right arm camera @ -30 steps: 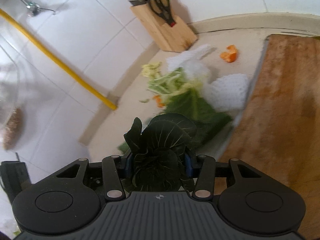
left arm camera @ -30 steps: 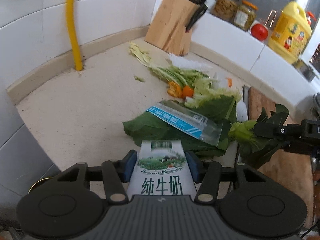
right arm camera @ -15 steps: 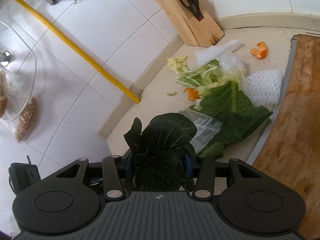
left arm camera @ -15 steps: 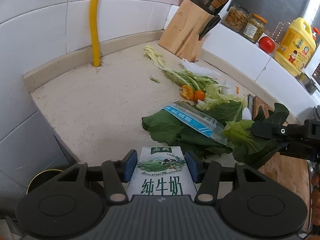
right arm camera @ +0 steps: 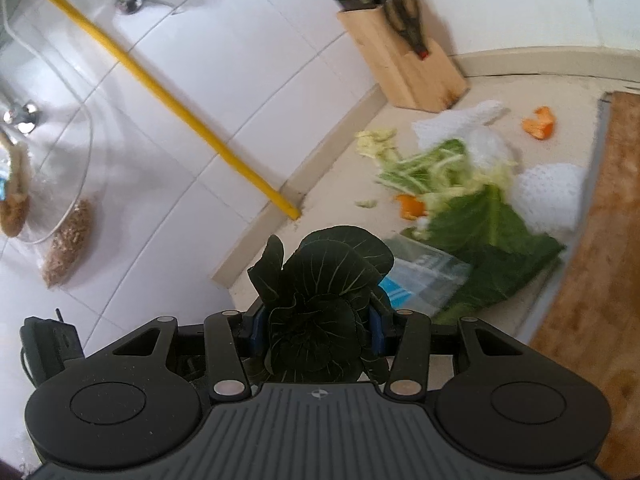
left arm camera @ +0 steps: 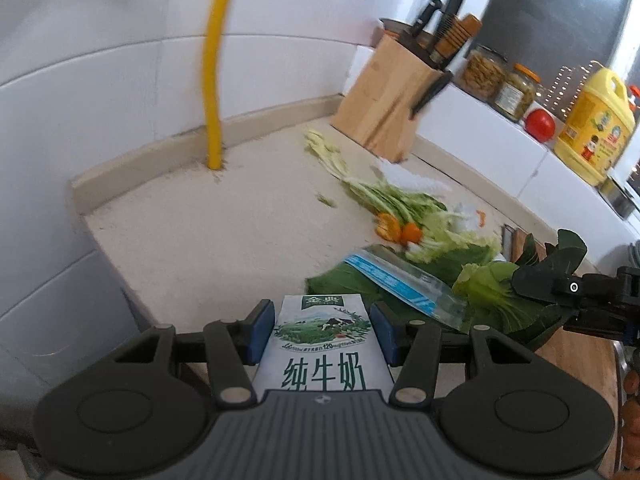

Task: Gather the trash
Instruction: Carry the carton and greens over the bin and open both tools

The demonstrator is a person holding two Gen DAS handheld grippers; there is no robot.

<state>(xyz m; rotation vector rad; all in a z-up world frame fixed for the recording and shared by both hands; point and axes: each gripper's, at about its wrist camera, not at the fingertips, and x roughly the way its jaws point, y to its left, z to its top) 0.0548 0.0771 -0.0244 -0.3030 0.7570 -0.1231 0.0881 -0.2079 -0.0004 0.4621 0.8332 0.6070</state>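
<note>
Milk carton (left arm camera: pixel 325 344) sits pinched between the blue pads of the left tool (left arm camera: pixel 323 330), and a dark leafy vegetable (right arm camera: pixel 320 300) is pinched in the right tool (right arm camera: pixel 316 330). Compared with a second ago, both have drawn back and slightly up from the desk (left arm camera: pixel 208 240), so the scrap pile (left arm camera: pixel 404 216) and the plastic wrapper (left arm camera: pixel 404 284) now look farther off. I judge two pieces collected and on their way to a bin, with the pile left for later. The carton's long axis runs along the tool's fingers, its top pointing forward and downward toward the desk; the vegetable's leaves fan forward from the right tool.
</note>
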